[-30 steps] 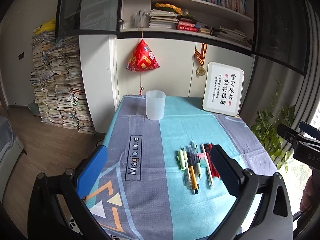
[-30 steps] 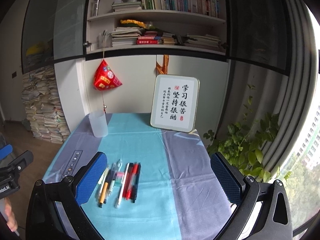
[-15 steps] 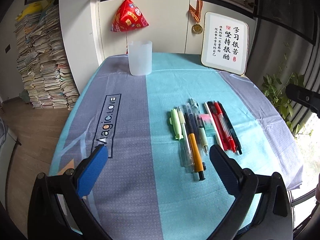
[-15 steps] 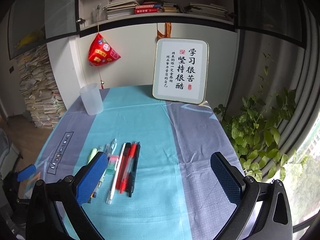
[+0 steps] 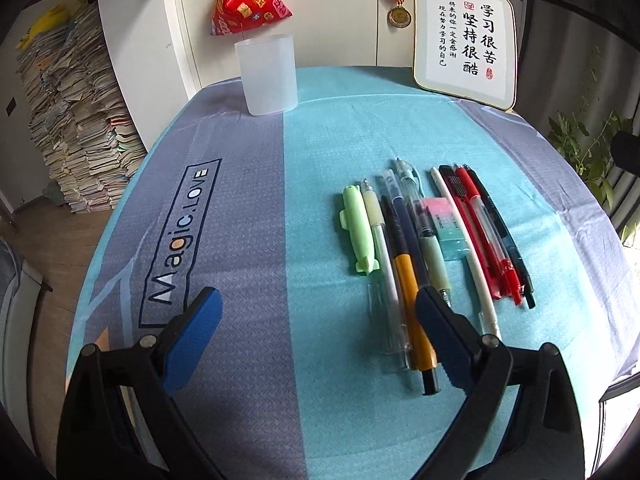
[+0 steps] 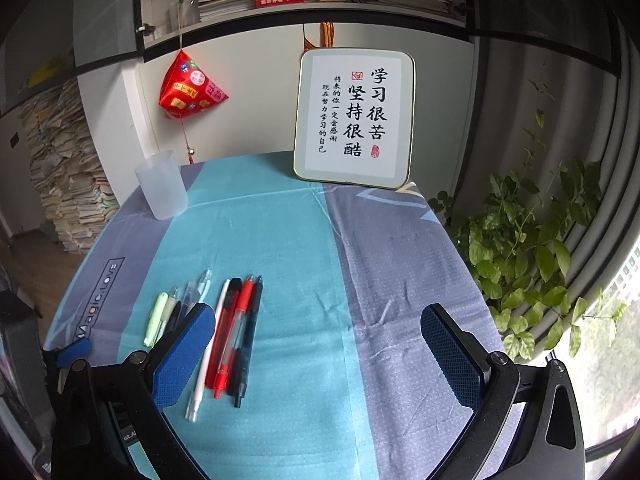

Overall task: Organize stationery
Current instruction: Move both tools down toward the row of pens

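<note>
Orange and other colours are seen on the pens [image 5: 424, 248], laid side by side on the tablecloth [image 5: 320, 160], long ways pointing toward the far cup [image 5: 266, 76]. The left gripper [image 5: 316, 316] is spread wide, its right finger just over their near ends.

From the right wrist, the pens [image 6: 224, 328] are found by the left finger of the right gripper [image 6: 316, 336], also spread wide and holding nothing.

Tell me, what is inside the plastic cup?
The cup looks empty: nothing shows through its frosted wall, and no pen stands in it. Its very bottom cannot be seen clearly.
</note>
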`<state>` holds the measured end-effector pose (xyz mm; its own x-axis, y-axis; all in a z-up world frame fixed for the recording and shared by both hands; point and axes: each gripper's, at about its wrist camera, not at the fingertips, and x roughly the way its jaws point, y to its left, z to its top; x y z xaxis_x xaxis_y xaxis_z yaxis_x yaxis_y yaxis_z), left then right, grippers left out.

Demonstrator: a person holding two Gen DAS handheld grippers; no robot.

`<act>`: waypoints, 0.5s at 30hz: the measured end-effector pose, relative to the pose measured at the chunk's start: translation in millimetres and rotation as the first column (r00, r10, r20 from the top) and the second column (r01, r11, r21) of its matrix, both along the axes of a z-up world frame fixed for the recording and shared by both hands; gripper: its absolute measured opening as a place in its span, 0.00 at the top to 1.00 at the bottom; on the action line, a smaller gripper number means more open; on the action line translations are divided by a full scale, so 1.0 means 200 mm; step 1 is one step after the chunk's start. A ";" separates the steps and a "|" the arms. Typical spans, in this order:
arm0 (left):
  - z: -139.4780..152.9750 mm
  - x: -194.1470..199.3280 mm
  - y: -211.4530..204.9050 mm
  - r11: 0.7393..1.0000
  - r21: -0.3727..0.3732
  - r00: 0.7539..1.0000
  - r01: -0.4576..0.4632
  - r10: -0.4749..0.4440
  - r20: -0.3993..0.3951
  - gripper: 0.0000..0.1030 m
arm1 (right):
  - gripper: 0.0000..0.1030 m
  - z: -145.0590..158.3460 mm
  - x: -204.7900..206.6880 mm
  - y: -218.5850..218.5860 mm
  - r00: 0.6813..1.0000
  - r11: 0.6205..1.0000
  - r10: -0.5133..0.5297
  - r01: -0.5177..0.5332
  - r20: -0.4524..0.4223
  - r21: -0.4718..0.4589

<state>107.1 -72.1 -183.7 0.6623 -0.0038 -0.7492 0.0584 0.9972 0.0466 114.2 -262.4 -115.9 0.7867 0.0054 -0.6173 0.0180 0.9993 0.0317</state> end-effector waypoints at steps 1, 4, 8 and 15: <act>0.00 0.01 0.00 1.000 -0.007 1.000 -0.006 0.006 -0.005 0.06 | 0.00 0.00 0.00 0.00 1.000 1.000 0.000 0.000 0.003 -0.002; 0.01 0.00 0.02 1.000 -0.018 1.000 -0.012 0.012 -0.007 0.08 | 0.00 0.02 -0.01 0.00 1.000 1.000 -0.005 0.005 0.015 -0.007; -0.01 0.01 0.01 1.000 0.020 1.000 -0.008 0.009 -0.022 0.07 | 0.00 0.03 -0.01 -0.01 1.000 1.000 0.000 -0.001 0.027 0.006; -0.05 0.06 0.02 0.999 -0.026 0.997 -0.030 0.028 -0.068 0.07 | 0.00 0.02 -0.01 -0.01 1.000 1.000 0.006 -0.006 0.020 0.018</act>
